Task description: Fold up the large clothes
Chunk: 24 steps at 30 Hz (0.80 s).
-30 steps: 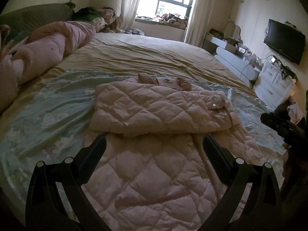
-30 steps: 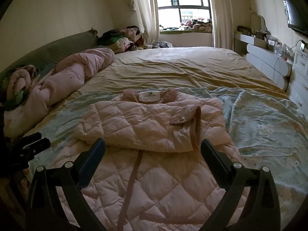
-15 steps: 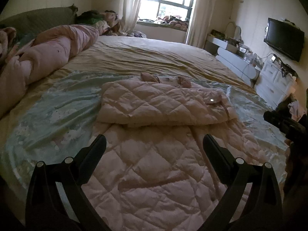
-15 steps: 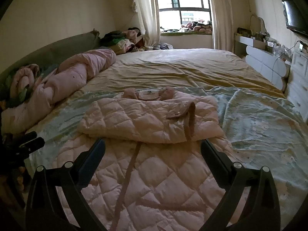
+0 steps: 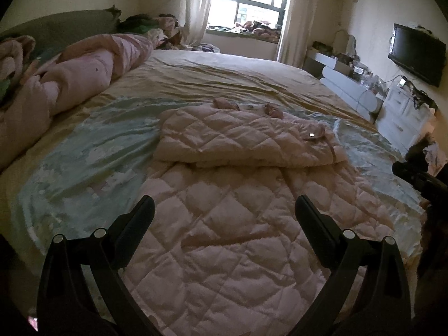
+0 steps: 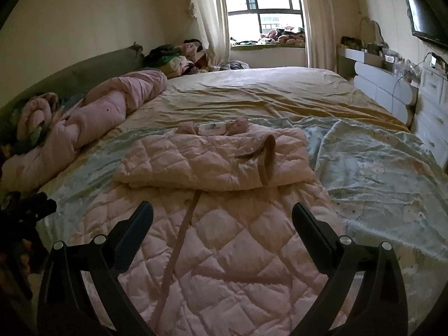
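Note:
A pale pink quilted coat (image 5: 240,224) (image 6: 224,240) lies flat on the bed, collar toward the window. Its sleeves (image 5: 238,142) (image 6: 212,165) are folded across the chest in a thick band, and a cuff strap (image 6: 268,156) curls on top. My left gripper (image 5: 224,210) hovers open above the lower half of the coat, holding nothing. My right gripper (image 6: 222,214) is likewise open and empty over the coat's skirt, with a thin belt strip (image 6: 182,240) running between its fingers' line of sight. Each gripper shows at the other view's edge (image 5: 417,179) (image 6: 30,210).
A light blue patterned sheet (image 6: 378,173) lies under the coat on the yellow bedspread (image 5: 224,75). A rolled pink duvet (image 5: 84,78) lies along the left. Clothes are piled by the headboard (image 6: 173,56). White drawers (image 6: 431,112) and a wall television (image 5: 417,53) stand on the right.
Both grippers have pulled back and risen away from the coat, so it looks smaller and farther. The coat itself has not moved; both grippers stay open.

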Tool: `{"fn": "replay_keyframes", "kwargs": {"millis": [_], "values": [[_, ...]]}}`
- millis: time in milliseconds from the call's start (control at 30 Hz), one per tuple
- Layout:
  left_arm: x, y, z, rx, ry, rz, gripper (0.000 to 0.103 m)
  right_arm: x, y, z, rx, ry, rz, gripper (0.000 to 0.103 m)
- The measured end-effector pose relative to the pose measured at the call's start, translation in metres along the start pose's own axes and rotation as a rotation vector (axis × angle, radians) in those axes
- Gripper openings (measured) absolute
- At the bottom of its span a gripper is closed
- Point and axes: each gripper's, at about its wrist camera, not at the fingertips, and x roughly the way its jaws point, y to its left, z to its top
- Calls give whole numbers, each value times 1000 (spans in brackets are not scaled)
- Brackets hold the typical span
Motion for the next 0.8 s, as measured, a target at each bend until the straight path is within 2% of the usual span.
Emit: {"fn": "replay_keyframes", "kwargs": {"millis": [800], "values": [[-7,23,-44,-25,67,98,94,-11,-20,-39,-22,66,-11,99]]}}
